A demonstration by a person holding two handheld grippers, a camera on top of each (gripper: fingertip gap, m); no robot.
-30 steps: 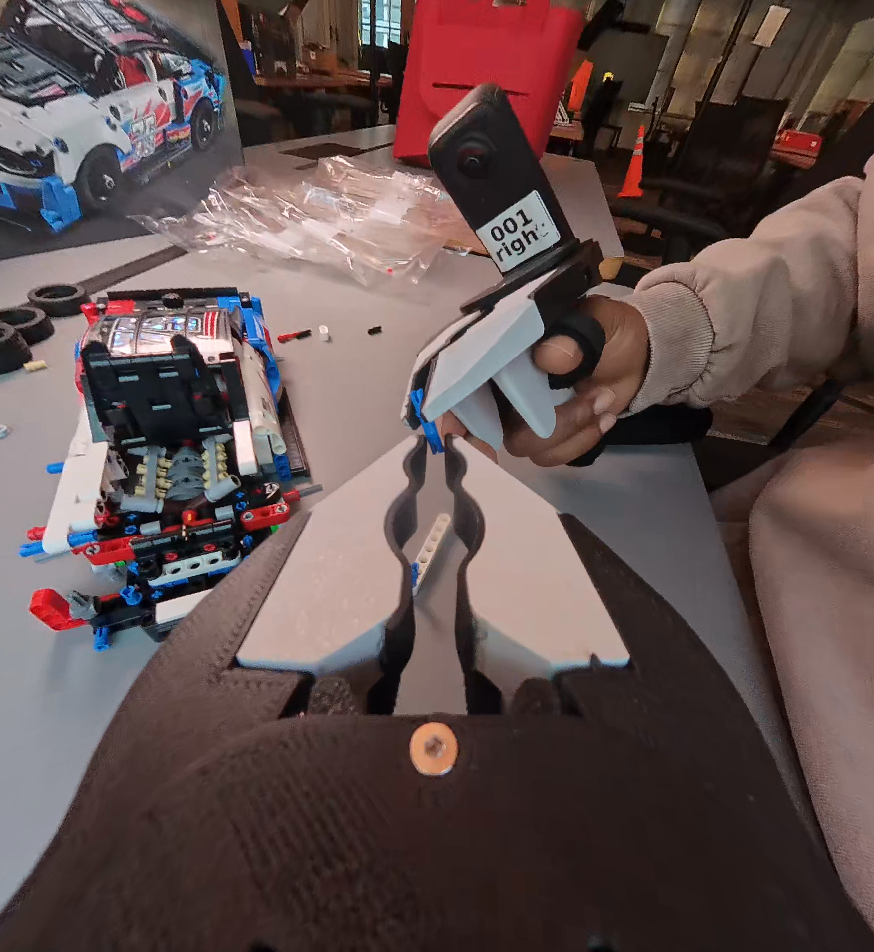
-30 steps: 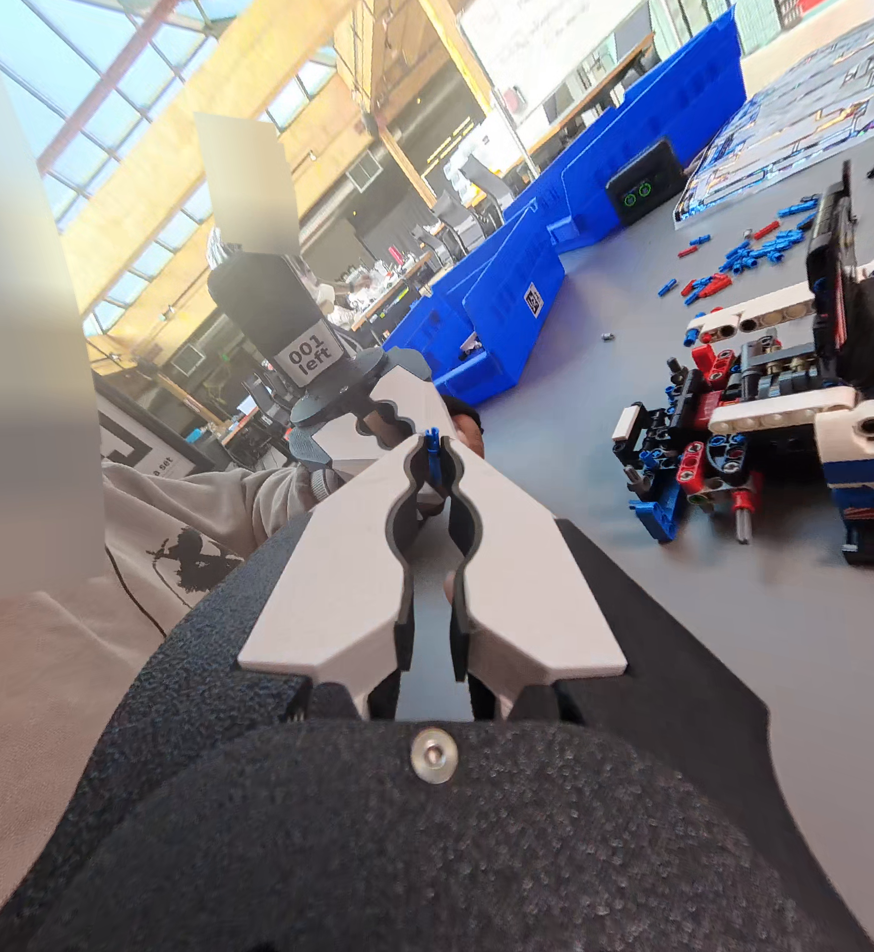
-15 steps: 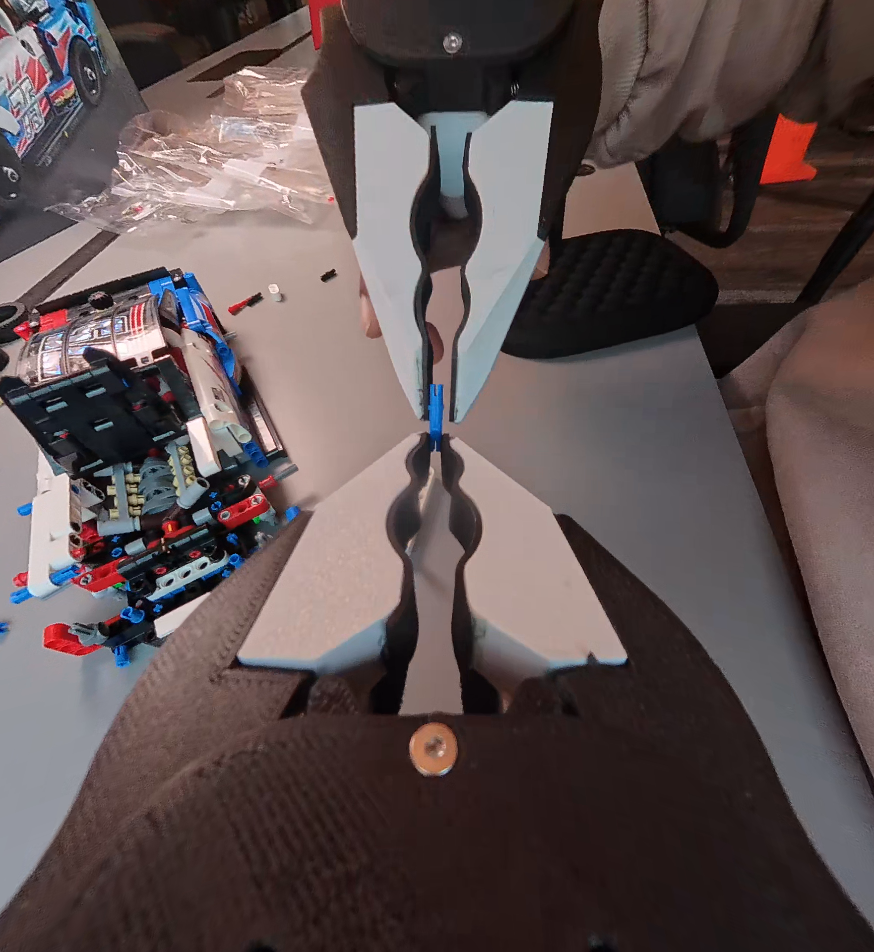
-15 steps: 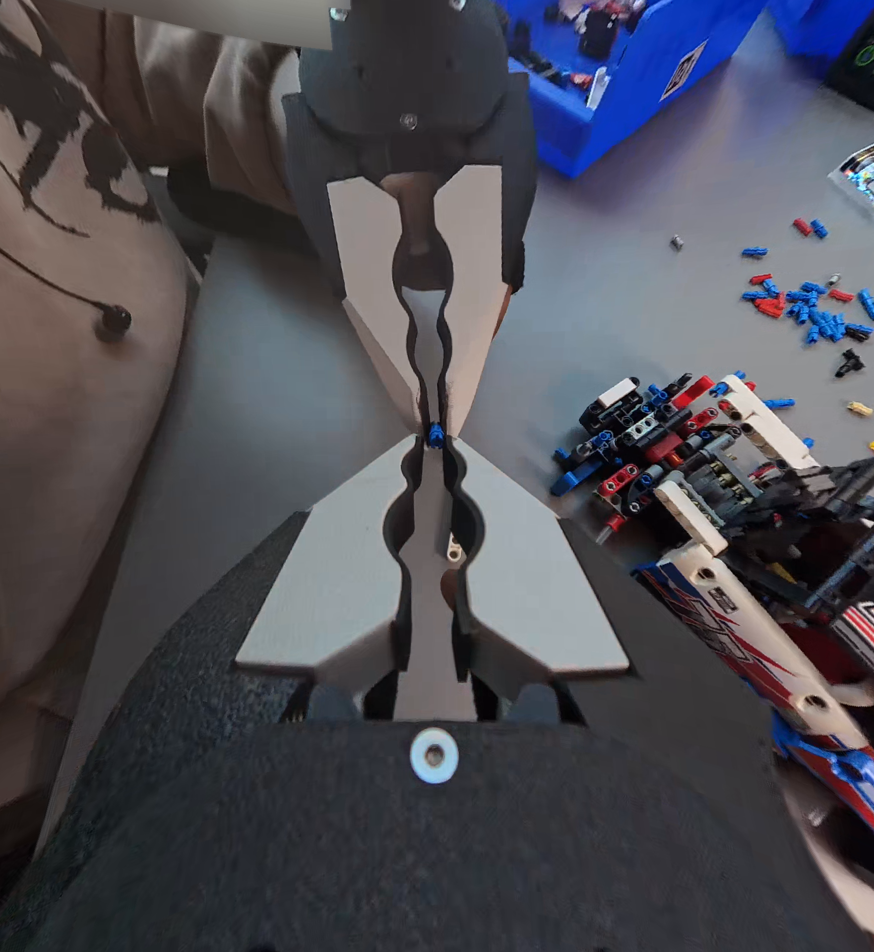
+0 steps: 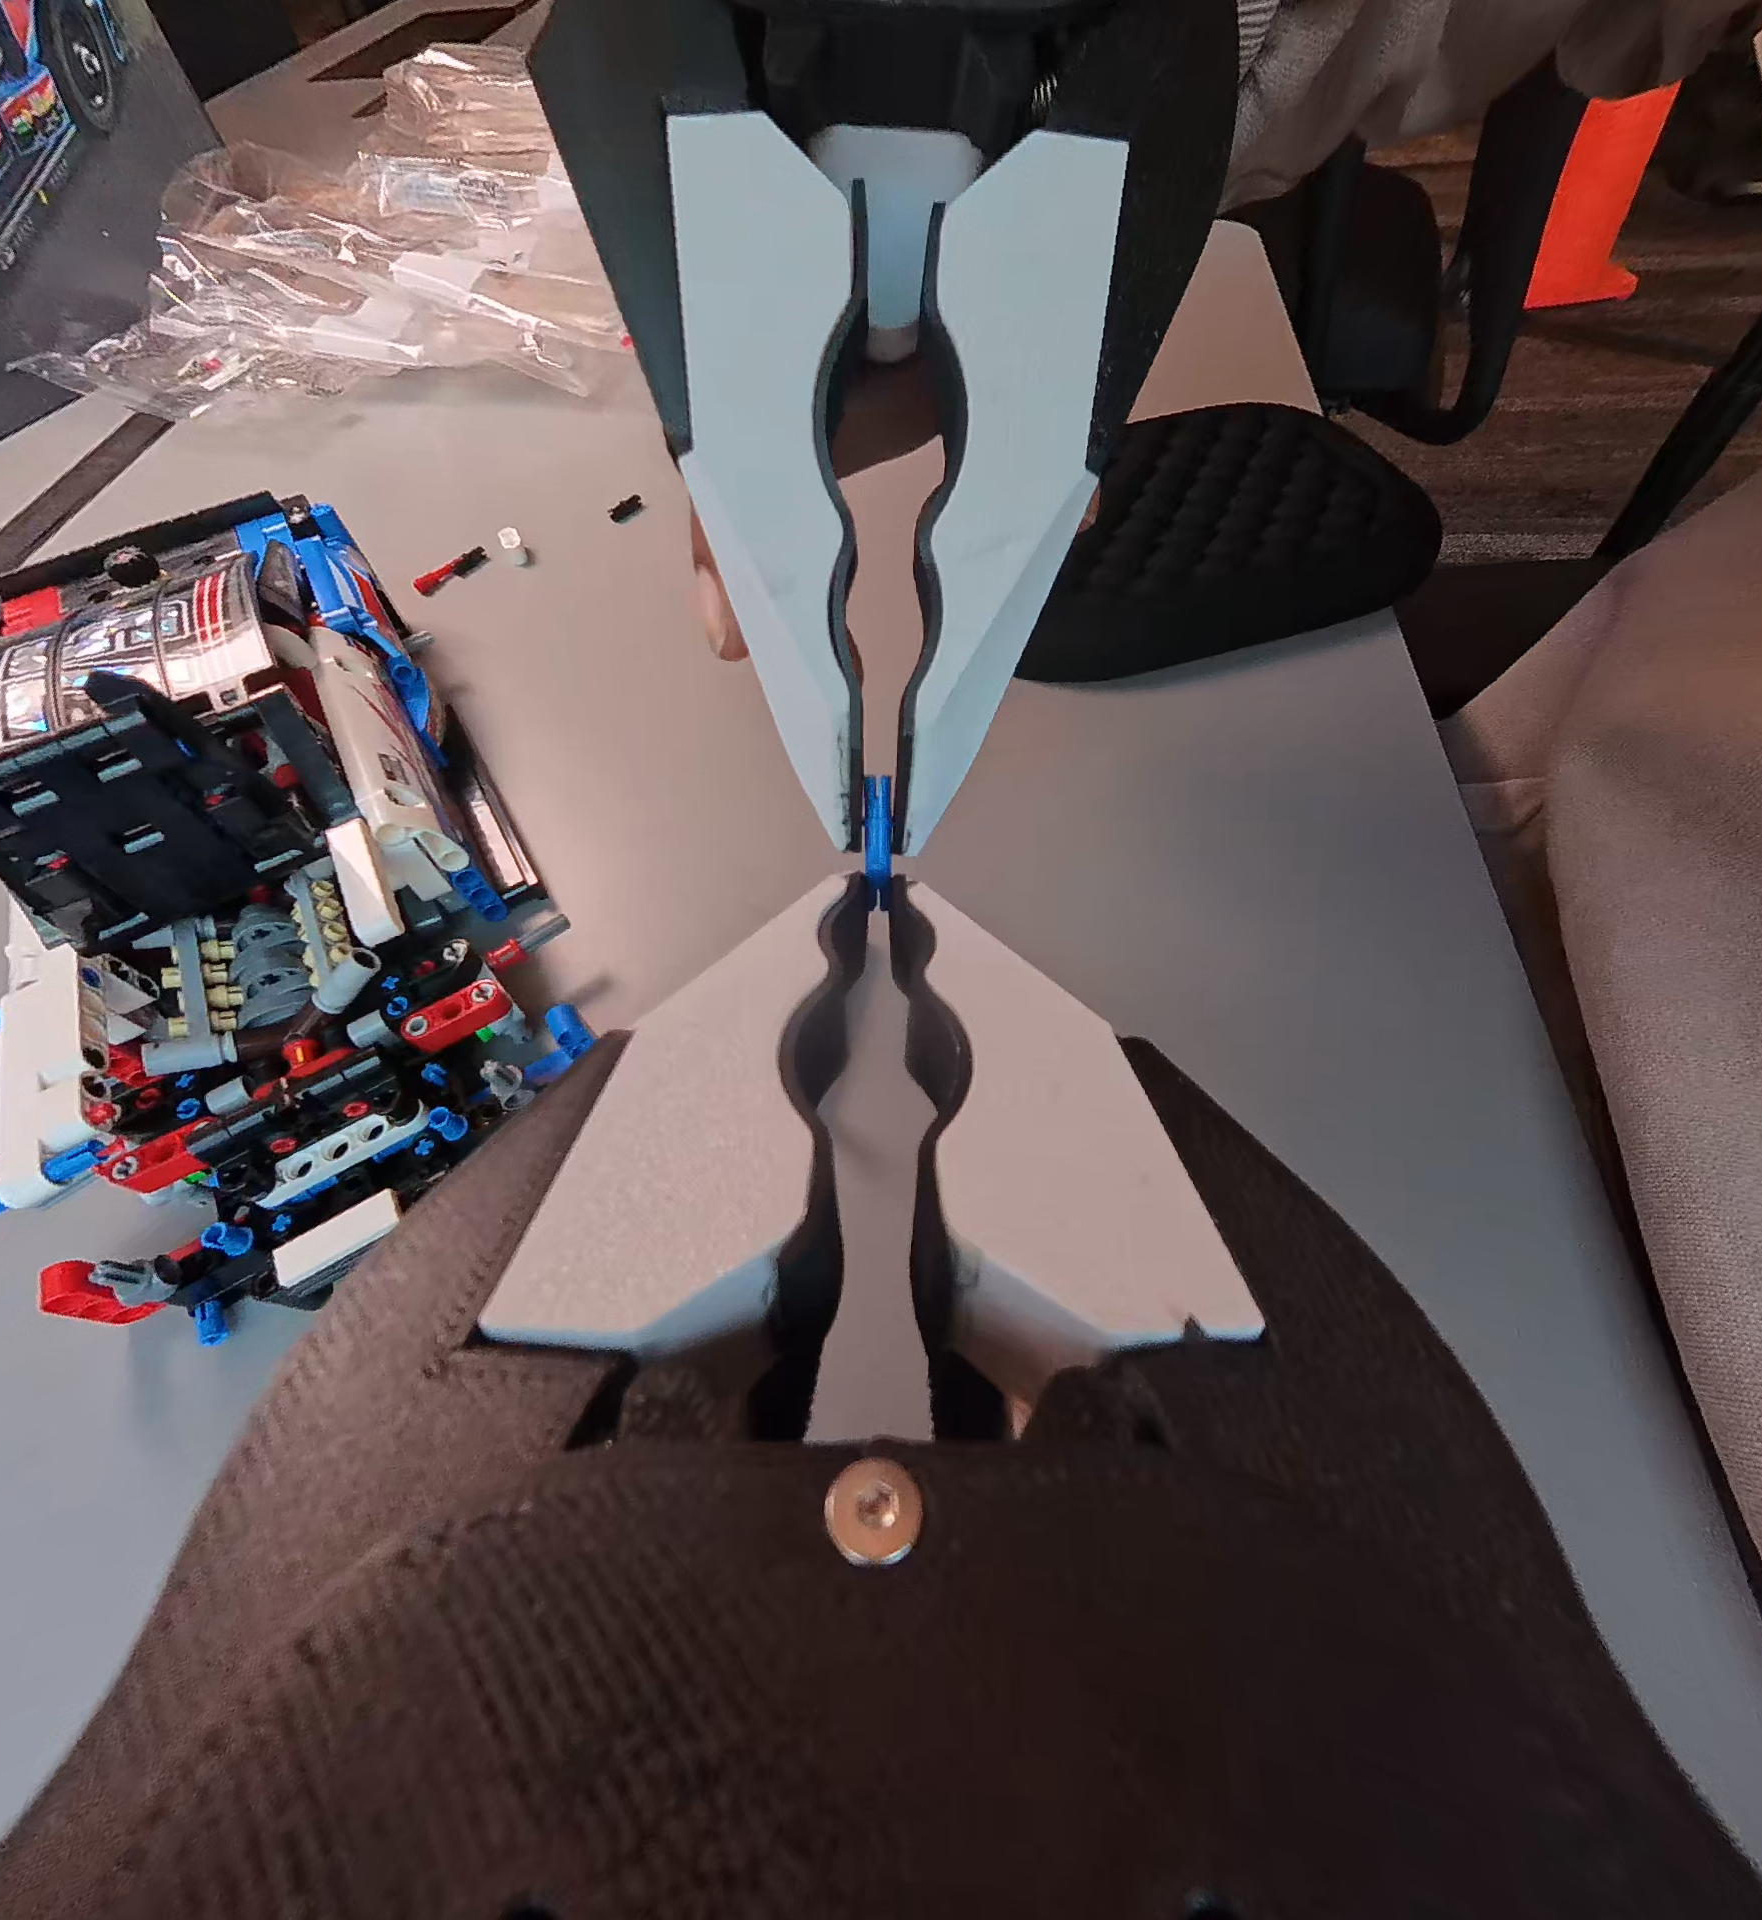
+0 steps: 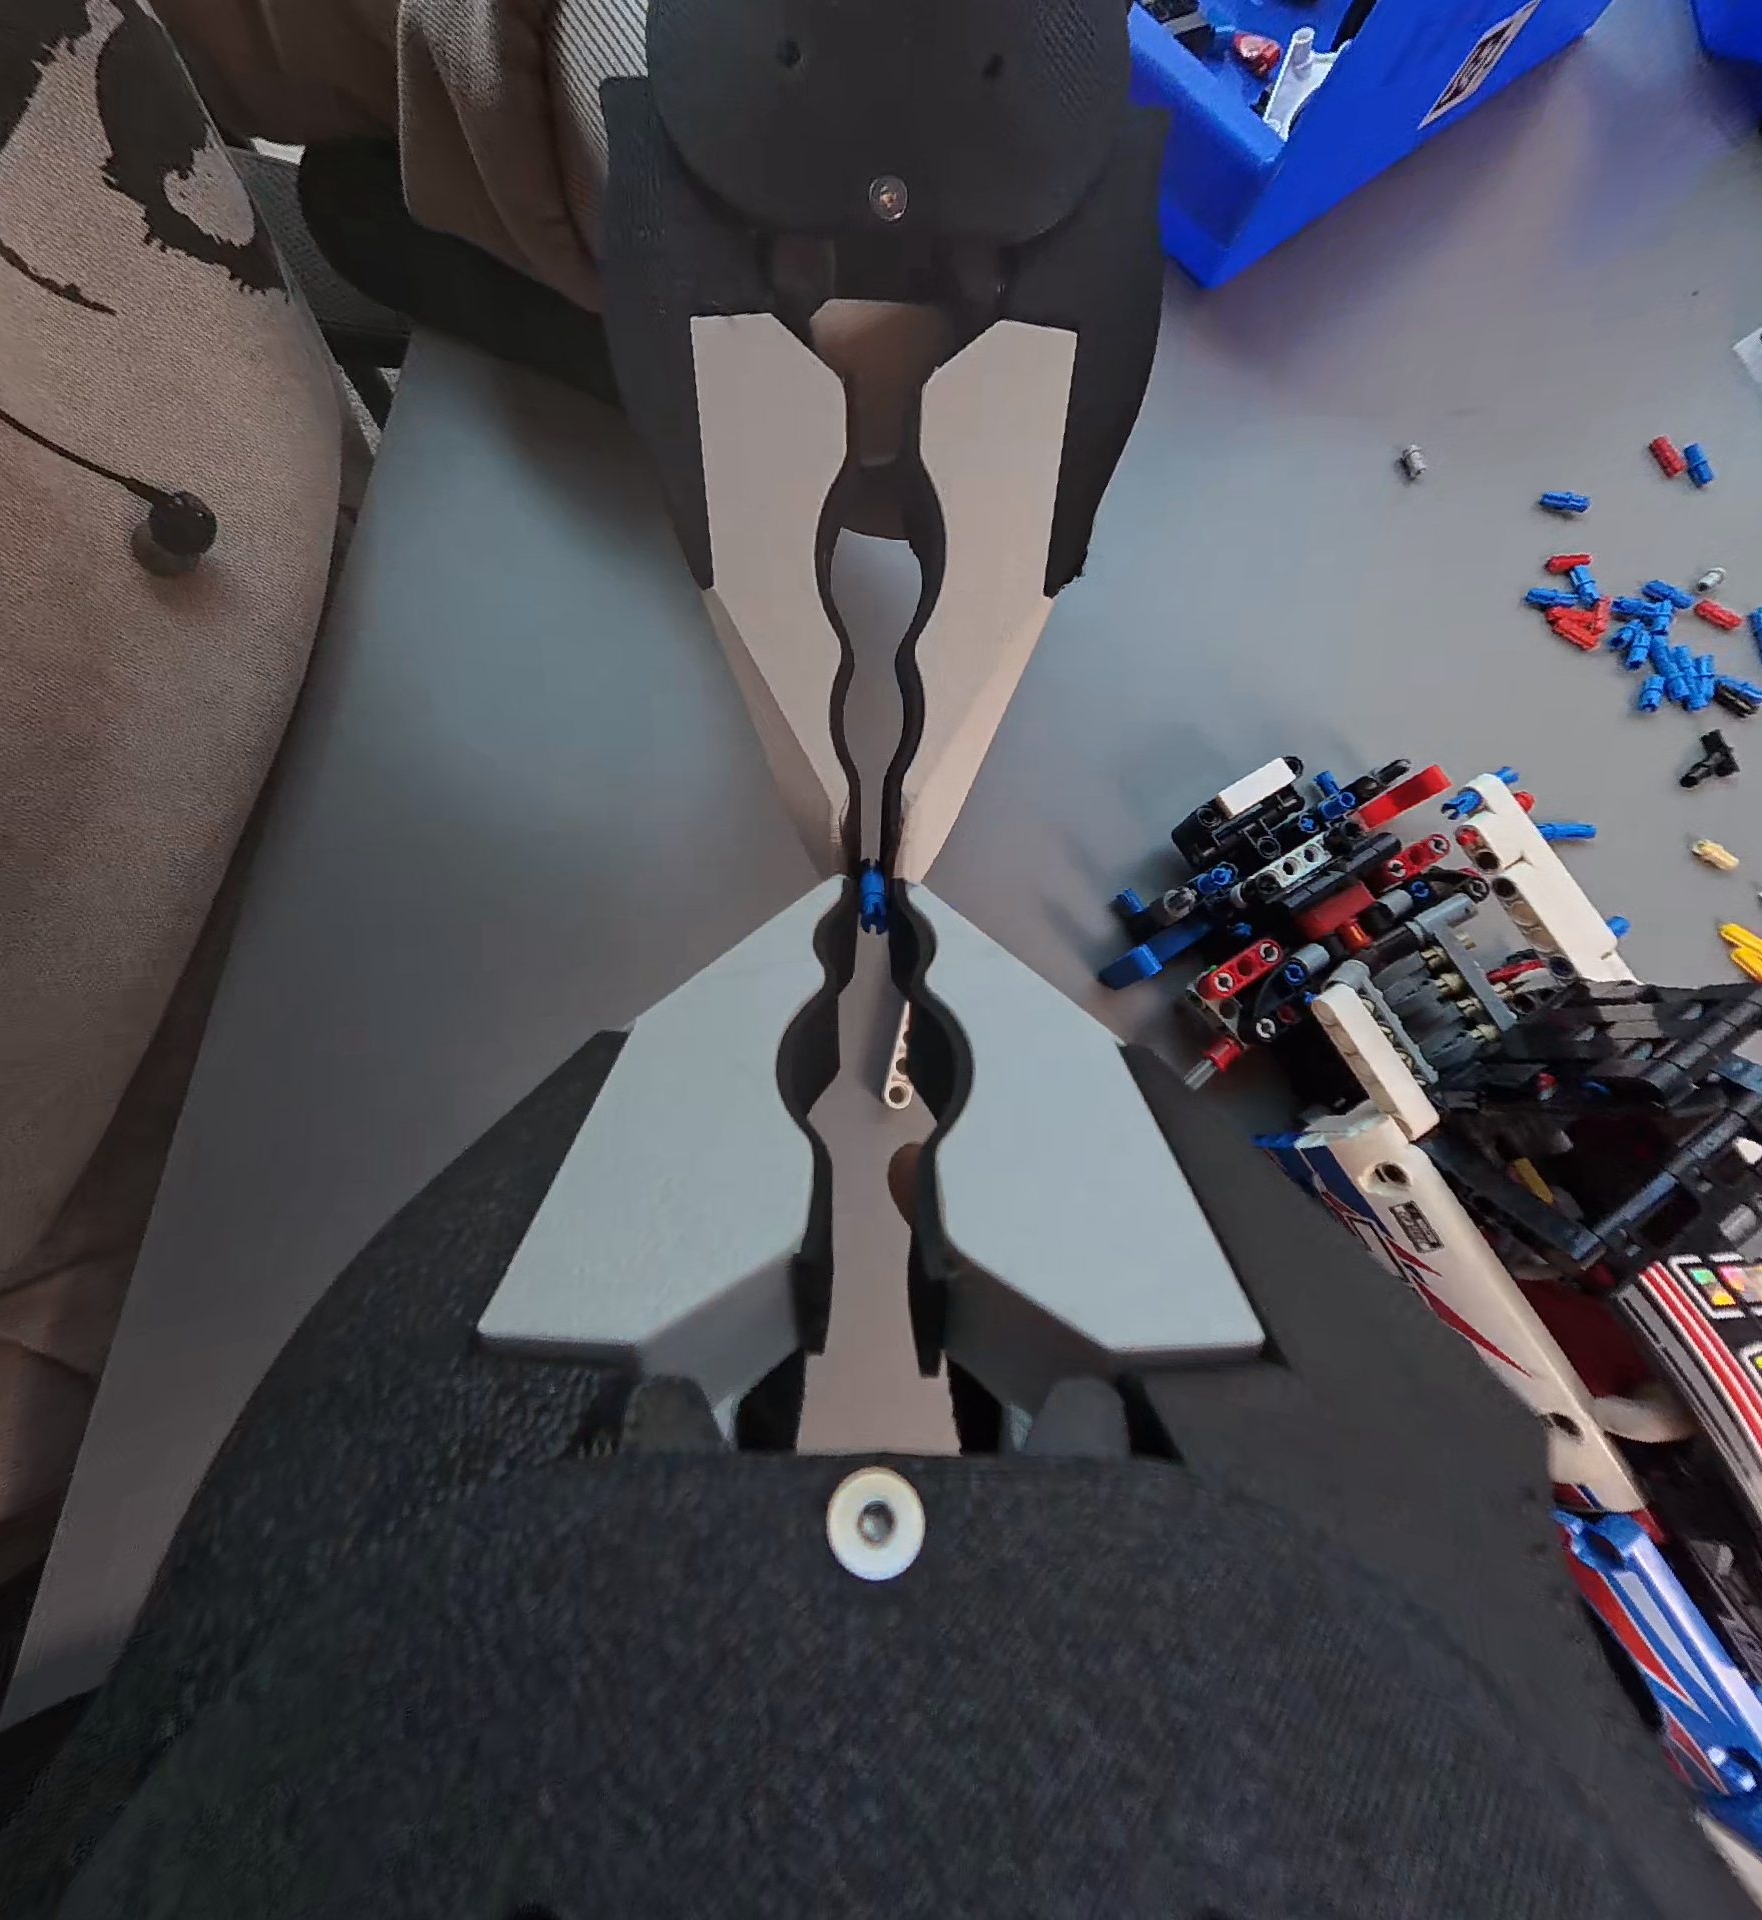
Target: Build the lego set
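Both sets of fingers [image 5: 752,1091] meet tip to tip above the bench [image 5: 1220,831], pinching one blue pin [image 5: 875,831] between them; the left gripper [image 5: 875,896] perhaps holds a white beam [image 6: 898,1060] too. The car [image 5: 222,883] sits left.

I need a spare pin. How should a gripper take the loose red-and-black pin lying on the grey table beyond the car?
Pinch the small red-and-black plastic pin across its middle, coming straight down. It lies flat on the grey table, thin and long, so the fingers should straddle it. A small white cylindrical piece crowds one end.
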